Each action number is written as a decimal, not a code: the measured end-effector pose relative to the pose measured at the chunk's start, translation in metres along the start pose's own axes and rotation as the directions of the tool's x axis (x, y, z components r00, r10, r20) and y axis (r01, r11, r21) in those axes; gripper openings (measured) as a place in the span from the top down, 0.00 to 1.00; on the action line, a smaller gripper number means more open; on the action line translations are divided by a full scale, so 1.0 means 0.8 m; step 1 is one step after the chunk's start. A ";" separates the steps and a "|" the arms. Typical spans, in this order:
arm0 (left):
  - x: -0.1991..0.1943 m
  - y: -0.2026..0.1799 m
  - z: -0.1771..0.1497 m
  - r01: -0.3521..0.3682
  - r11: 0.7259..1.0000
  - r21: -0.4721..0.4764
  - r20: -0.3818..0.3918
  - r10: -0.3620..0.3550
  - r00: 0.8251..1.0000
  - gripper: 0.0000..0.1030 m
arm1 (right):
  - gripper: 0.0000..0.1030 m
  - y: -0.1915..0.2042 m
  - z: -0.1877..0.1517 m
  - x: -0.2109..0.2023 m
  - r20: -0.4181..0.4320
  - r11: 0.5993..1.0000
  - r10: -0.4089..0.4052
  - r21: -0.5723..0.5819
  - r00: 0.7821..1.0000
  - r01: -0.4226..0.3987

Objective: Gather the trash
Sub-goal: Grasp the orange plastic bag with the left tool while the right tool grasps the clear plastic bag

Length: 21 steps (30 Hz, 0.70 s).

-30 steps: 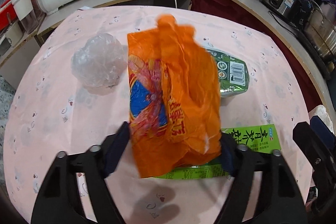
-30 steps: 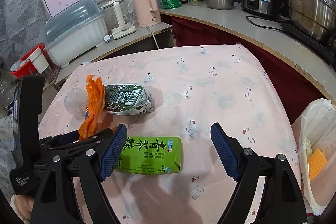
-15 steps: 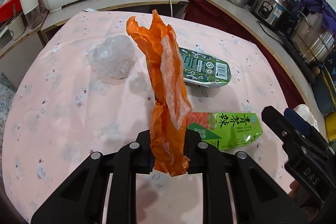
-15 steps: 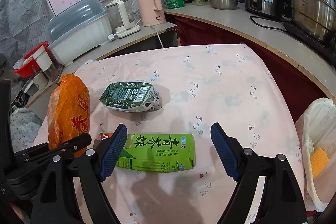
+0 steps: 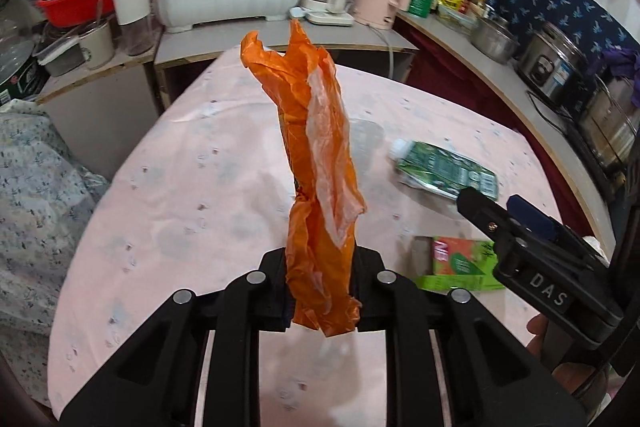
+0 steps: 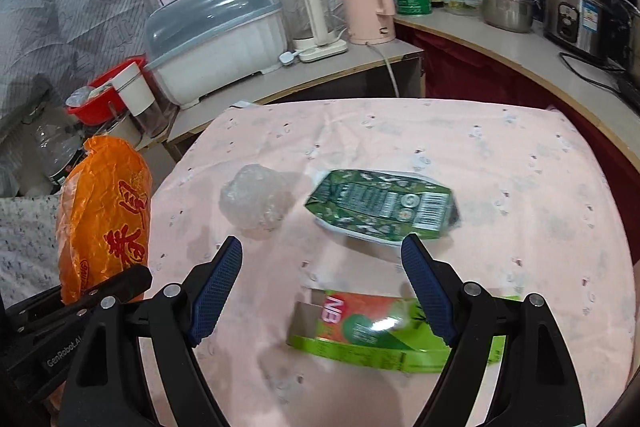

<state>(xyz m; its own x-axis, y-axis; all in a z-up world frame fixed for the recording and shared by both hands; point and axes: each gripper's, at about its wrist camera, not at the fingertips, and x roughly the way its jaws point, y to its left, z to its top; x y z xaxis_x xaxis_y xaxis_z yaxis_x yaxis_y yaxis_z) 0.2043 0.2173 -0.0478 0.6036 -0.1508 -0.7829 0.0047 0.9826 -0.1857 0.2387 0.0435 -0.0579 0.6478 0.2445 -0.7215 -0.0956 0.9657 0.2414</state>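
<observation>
Lettering reading "DAS" marks the right gripper (image 5: 516, 217); "GenRobot" marks the left gripper (image 5: 320, 287). The left one pinches an orange wrapper (image 5: 318, 187) with red characters, held upright above the pink table (image 6: 500, 167). The right jaws gape wide, empty, over a light-green carton (image 6: 360, 331). A dark-green carton (image 6: 384, 209) and clear crumpled plastic (image 6: 256, 201) lie mid-table.

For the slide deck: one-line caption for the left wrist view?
Left gripper clamped on an upright crumpled orange plastic bag above the pink-clothed table.
</observation>
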 end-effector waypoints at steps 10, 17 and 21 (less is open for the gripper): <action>0.038 0.054 0.027 -0.066 0.997 -0.030 -0.013 0.066 0.998 0.82 | 0.27 0.063 0.031 0.108 -0.090 0.997 0.082 0.009 0.993 -0.082; 0.055 0.060 0.035 -0.067 0.997 -0.037 -0.026 0.066 0.997 0.82 | 0.69 0.067 0.034 0.146 -0.134 0.996 0.094 0.021 0.987 -0.092; 0.052 0.050 0.035 -0.055 0.998 -0.028 -0.023 0.055 0.998 0.82 | 0.75 0.063 0.036 0.119 -0.078 0.995 0.098 0.011 0.992 -0.097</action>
<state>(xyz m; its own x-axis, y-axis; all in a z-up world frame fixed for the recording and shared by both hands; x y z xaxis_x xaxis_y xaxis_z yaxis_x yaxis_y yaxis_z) 0.2518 0.2534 -0.0708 0.5848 -0.0994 -0.8051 -0.0507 0.9861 -0.1585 0.3172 0.1126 -0.0956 0.5747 0.3439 -0.7426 -0.1502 0.9363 0.3173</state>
